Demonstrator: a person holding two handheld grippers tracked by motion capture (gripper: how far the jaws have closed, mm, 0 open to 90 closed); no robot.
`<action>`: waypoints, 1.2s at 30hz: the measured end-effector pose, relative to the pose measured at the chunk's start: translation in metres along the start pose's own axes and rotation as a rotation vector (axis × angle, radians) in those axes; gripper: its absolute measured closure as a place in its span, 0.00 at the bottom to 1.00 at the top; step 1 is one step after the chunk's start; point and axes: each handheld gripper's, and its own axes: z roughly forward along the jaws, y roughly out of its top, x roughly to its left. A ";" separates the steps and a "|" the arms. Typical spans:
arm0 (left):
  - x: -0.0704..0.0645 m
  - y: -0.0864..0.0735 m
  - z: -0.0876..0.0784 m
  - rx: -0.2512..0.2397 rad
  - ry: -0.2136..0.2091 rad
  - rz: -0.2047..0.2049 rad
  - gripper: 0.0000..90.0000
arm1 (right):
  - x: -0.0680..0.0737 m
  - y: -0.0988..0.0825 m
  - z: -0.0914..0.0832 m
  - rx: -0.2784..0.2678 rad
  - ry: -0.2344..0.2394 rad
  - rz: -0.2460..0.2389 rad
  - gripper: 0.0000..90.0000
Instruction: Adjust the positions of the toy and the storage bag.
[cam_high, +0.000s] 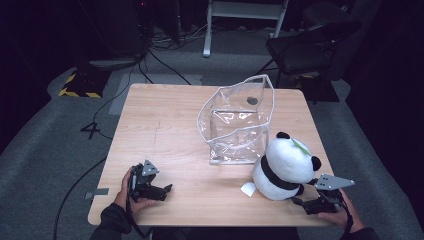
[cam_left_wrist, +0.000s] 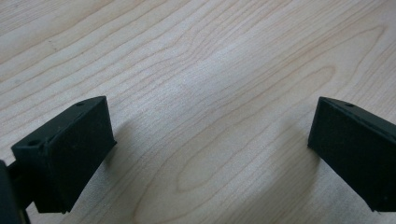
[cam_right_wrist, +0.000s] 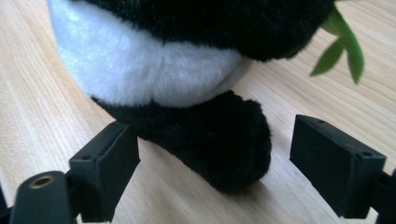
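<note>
A black-and-white panda plush (cam_high: 286, 167) with a green leaf on its head sits near the front right of the wooden table (cam_high: 165, 125). My right gripper (cam_high: 300, 201) is open at its base. In the right gripper view the jaws stand either side of the panda's black foot (cam_right_wrist: 219, 140), with my right gripper (cam_right_wrist: 215, 158) not closed on it. A clear plastic zip bag (cam_high: 239, 120) stands open just behind the panda. My left gripper (cam_high: 167, 190) rests low at the front left, open over bare wood (cam_left_wrist: 210, 149).
A white tag (cam_high: 247, 189) lies beside the panda. Beyond the table a dark chair (cam_high: 305, 47) stands at the back right. Cables (cam_high: 150, 60) and a yellow-black striped base (cam_high: 80, 85) lie on the grey floor at the left.
</note>
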 end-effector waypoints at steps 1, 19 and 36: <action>0.000 0.000 0.000 0.000 0.000 0.000 0.00 | 0.001 0.000 0.001 -0.001 0.006 -0.003 0.18; -0.002 0.003 0.003 -0.002 0.007 -0.005 0.00 | 0.006 -0.003 0.009 0.004 0.017 -0.064 0.51; -0.028 0.027 0.023 0.000 -0.008 0.021 0.00 | 0.001 -0.022 -0.012 0.014 -0.043 -0.001 0.58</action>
